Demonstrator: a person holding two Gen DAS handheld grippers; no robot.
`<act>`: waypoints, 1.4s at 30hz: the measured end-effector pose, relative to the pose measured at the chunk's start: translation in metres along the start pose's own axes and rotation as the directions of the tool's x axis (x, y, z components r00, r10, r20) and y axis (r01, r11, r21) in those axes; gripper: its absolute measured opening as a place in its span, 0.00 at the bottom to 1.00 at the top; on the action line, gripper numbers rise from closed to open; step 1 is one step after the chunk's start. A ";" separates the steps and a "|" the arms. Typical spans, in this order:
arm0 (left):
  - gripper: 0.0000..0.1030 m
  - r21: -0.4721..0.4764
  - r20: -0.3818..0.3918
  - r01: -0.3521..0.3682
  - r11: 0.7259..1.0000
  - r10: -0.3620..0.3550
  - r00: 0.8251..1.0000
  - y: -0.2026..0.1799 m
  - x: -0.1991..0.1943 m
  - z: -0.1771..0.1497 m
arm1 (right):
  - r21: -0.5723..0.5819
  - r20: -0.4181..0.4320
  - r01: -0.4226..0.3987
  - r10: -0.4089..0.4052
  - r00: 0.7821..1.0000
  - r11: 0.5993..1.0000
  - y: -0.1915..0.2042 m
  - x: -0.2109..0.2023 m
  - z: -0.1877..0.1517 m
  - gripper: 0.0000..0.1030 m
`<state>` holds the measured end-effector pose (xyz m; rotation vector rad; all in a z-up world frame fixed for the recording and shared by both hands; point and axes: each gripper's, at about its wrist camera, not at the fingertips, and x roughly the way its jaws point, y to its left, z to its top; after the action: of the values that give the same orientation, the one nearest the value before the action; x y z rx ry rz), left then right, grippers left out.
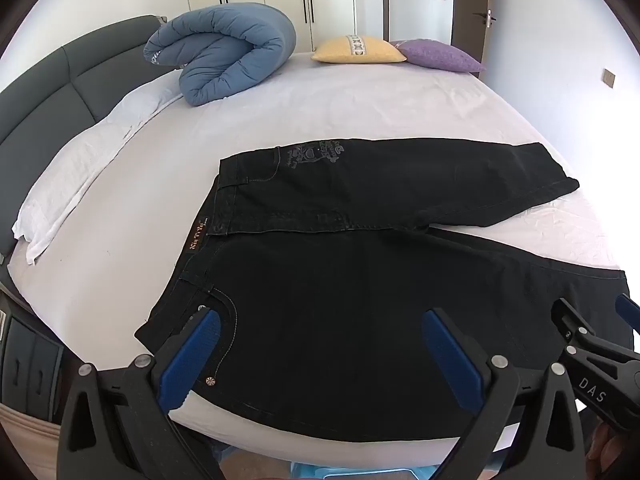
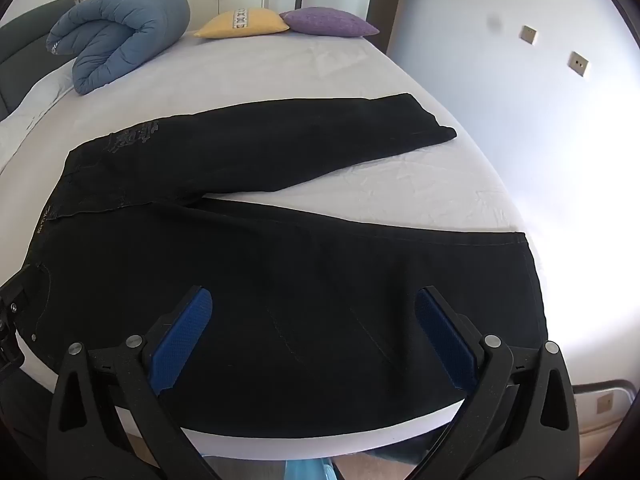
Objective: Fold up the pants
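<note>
Hovering at the bed's (image 1: 320, 92) near edge, both tongs, left (image 1: 320, 354) and right (image 2: 314, 338), gape released over flat black jeans (image 2: 280, 280); first fold not started, so next grab the near leg.

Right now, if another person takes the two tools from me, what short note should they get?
Left tool: open, holds nothing, above the waist end of the pants.
Right tool: open, holds nothing, above the near leg.
Pants: spread flat on the bed, waist to the left, legs apart in a V, far leg toward the pillows.
Done: no fold yet.
Left: lay one leg over the other, then fold the length.
</note>
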<state>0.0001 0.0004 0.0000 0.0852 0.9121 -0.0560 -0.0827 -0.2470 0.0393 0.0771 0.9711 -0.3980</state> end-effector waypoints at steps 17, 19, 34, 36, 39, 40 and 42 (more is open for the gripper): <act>1.00 0.002 0.002 -0.012 1.000 0.012 1.000 0.000 0.001 -0.004 | 0.001 -0.003 -0.001 0.001 1.000 1.000 -0.003 0.000 -0.002 1.00; 1.00 0.003 0.000 -0.011 1.000 0.011 1.000 0.000 0.001 -0.004 | 0.002 -0.002 0.001 -0.001 1.000 1.000 -0.005 0.002 -0.001 1.00; 1.00 0.015 0.001 -0.014 1.000 0.014 1.000 0.003 0.001 -0.007 | 0.001 -0.001 0.000 0.000 1.000 1.000 0.000 0.003 -0.002 1.00; 1.00 0.016 0.001 -0.014 1.000 0.014 1.000 0.003 0.001 -0.007 | 0.001 -0.001 -0.001 0.001 1.000 1.000 0.000 0.003 -0.002 1.00; 1.00 0.016 0.000 -0.015 1.000 0.015 1.000 0.003 0.001 -0.006 | 0.001 0.000 0.001 -0.001 1.000 1.000 0.000 0.003 -0.002 1.00; 1.00 0.015 0.001 -0.015 1.000 0.015 1.000 0.003 0.001 -0.006 | 0.001 -0.001 -0.001 0.001 1.000 1.000 0.000 0.003 -0.002 1.00; 1.00 0.015 0.000 -0.016 1.000 0.016 1.000 0.002 0.001 -0.006 | 0.000 -0.001 -0.001 0.001 1.000 1.000 0.000 0.003 -0.002 1.00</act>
<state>-0.0041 0.0035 -0.0047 0.1065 0.9107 -0.0485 -0.0828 -0.2469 0.0358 0.0781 0.9716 -0.3970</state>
